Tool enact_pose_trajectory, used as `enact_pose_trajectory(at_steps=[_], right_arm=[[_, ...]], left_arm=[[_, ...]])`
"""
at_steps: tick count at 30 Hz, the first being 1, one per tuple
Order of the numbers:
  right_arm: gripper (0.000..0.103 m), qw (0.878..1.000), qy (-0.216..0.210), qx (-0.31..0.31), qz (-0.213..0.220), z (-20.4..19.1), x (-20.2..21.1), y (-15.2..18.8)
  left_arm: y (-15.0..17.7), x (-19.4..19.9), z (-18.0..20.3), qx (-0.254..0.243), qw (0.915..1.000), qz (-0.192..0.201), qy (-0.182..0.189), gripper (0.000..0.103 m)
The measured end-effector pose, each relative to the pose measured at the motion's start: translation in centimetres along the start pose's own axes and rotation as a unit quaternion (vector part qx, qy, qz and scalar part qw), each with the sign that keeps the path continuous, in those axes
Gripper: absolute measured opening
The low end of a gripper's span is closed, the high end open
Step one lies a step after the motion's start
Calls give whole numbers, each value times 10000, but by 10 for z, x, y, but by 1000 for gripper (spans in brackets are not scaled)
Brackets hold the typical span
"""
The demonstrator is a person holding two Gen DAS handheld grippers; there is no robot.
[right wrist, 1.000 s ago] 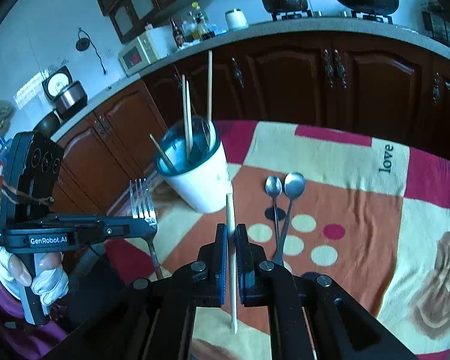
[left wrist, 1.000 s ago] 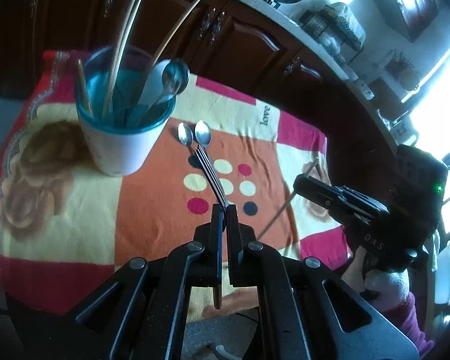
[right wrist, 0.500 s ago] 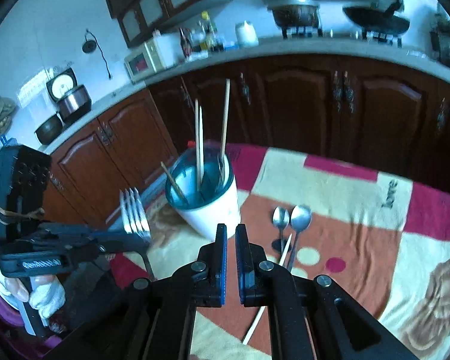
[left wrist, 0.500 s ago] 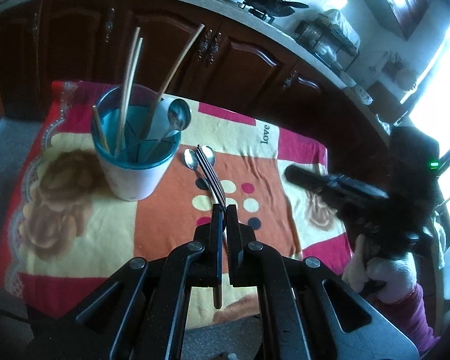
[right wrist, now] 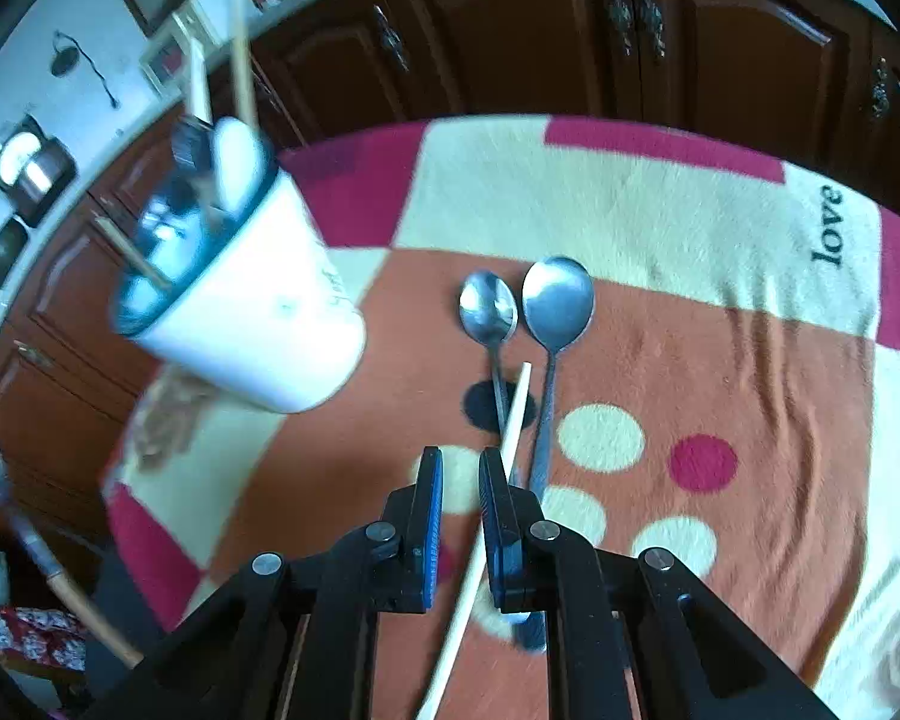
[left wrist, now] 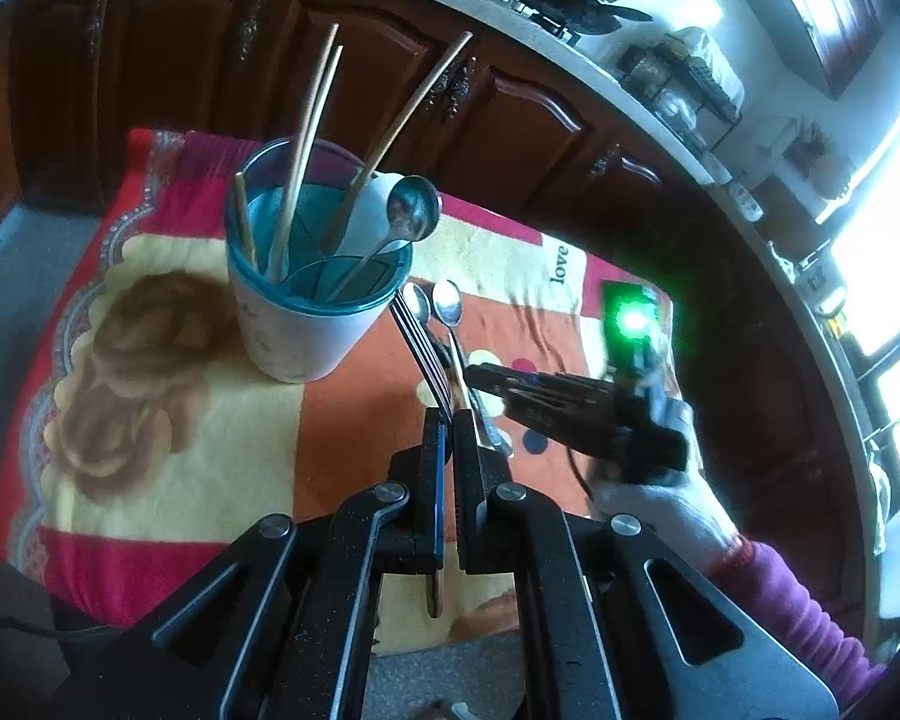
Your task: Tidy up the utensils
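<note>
Right gripper (right wrist: 461,468) had released the chopstick (right wrist: 513,420) since a second earlier; it lay on the blanket (right wrist: 750,372) across two spoons (right wrist: 555,300), jaws empty and opening. Left gripper (left wrist: 449,429) stayed clamped on the fork (left wrist: 420,342); utensil cup (left wrist: 312,324) at 11 o'clock. Chopstick needs regrasping.

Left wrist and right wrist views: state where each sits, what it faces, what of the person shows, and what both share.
Left wrist: on the left tool, shut on a fork, facing the cup; a gloved hand with the right tool shows.
Right wrist: on the right tool, jaws opening, facing down at two spoons and a white chopstick; no body visible.
Shared: cup, spoons, blanket.
</note>
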State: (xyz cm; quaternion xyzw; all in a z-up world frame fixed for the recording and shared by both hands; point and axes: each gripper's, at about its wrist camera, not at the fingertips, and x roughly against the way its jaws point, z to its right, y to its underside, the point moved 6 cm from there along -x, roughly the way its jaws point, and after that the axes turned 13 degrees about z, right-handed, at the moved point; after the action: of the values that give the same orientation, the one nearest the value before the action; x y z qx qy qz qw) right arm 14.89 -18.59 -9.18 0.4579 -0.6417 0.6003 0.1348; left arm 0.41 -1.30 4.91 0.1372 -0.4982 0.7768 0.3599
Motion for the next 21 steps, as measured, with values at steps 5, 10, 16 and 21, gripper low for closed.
enact_pose_trajectory(at_steps=[5,10,16,21], right_arm=[[11,9995,184,99,-231,8,-22,0],[11,9991,190,87,-379,13,-35,3],[8,9999,45,60,-123,13,-15,0],[6,9989,-213,52,411,3,40,-12]], left_arm=[[1,-3,-7,28,10000,-24,-43,1],[1,-9,-7,50,10000,-72,-12,1],[-2,-6,-8,93,10000,-34,6,1],[-14,5,-5,127,9998,104,75,1]])
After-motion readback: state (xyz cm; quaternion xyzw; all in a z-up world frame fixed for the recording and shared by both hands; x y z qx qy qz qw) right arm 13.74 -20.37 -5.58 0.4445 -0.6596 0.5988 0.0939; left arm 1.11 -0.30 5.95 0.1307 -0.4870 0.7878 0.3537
